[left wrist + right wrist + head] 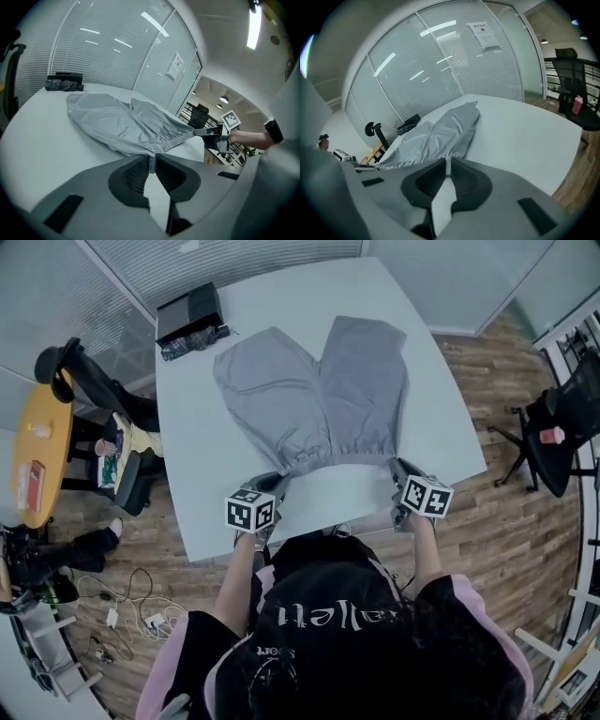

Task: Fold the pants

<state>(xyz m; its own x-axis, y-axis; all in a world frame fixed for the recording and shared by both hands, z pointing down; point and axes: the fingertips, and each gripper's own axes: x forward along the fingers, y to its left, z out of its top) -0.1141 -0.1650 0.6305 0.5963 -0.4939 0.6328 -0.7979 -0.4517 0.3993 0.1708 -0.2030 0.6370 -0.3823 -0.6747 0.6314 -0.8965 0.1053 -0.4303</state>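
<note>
1. At far left, off the table (202,474): orange side table (37,451) and black chair (103,395), well apart from the work and of no bearing on it.
2. At the table's far left corner: black box (187,313), near the hem of the leg on that side but apart from it. Judged out of the fold's way.
3. Left gripper (275,482): jaws nearly together, pinching the left corner of the waistband (342,457). Thin grey cloth seen caught between the pads in the left gripper view. Angled downward and away from the person, likely so as to take the corner from the near edge.
4. Pants (314,395): grey, spread flat mid-table, legs pointing away and slightly splayed, waistband nearest the person. Waistband appears raised slightly off the table between the grippers. Laid out so, presumably, for a fold of waist toward hems or side onto side; which of the two, not determinable.
5. Right gripper (398,472): jaws likewise nearly shut, pinching the right waistband corner, with cloth visible between the pads in the right gripper view. Both corners held at once, judged to keep the waistband taut and level.
6. At far right, off the table: office chair (562,427), well apart.
7. Stage, as judged: grasp made, fold not yet begun.
</note>
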